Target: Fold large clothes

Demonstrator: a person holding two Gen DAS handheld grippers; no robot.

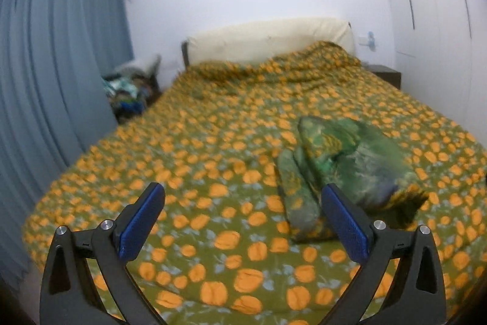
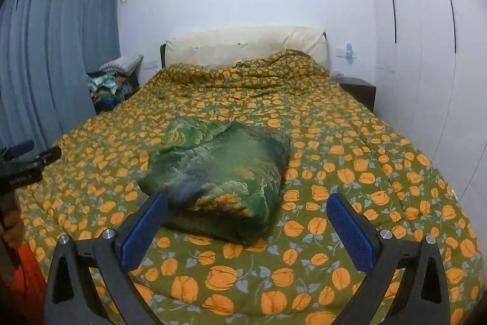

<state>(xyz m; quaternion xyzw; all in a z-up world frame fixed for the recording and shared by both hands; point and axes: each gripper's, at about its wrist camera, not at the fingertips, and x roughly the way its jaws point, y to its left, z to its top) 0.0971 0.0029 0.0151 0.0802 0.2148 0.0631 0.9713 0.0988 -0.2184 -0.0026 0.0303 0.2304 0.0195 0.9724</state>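
A green patterned garment (image 2: 219,172) lies folded into a thick bundle on the bed's green quilt with orange flowers (image 2: 350,160). In the left wrist view the garment (image 1: 338,163) lies ahead and to the right, blurred. My left gripper (image 1: 243,221) is open and empty above the quilt, its right finger (image 1: 344,221) in front of the bundle's near edge. My right gripper (image 2: 246,227) is open and empty, just short of the bundle's near edge. The left gripper's tool also shows at the left edge of the right wrist view (image 2: 27,160).
A cream headboard (image 2: 243,46) stands at the far end. Blue curtains (image 2: 45,51) hang on the left, with a pile of clothes (image 2: 112,84) beside the bed. A dark nightstand (image 2: 357,90) and white wardrobe doors (image 2: 426,35) are on the right.
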